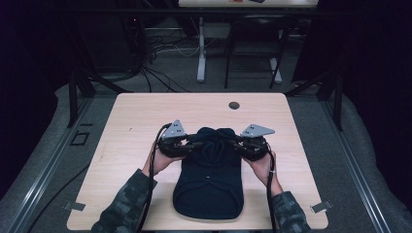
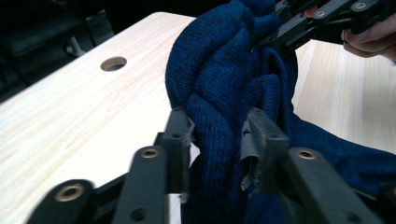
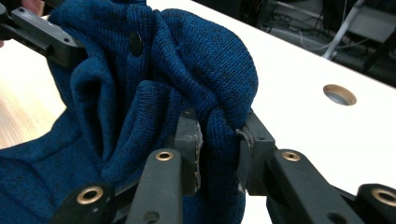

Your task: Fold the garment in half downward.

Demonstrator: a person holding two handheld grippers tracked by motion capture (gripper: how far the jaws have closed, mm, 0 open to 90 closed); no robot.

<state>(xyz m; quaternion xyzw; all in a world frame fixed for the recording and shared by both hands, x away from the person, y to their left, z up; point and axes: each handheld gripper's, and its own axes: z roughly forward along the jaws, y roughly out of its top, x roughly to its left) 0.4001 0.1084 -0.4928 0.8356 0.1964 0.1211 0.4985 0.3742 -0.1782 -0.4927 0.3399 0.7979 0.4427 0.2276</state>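
Where the jumper [image 1: 209,179] is bunched on the worktop [image 1: 136,116], no writing can be read. A fold is gripped by the left tongs [image 2: 217,133]. Another is gripped by the right tongs [image 3: 219,135].

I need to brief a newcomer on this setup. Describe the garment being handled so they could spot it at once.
Start at the pale wooden table with the round hole near its far edge. In the middle lies a dark blue knitted sweater, stretching back to the near edge. Its far end is bunched and lifted, pinched by the left gripper and the right gripper; it is the one soft, dark thing on the light wood.
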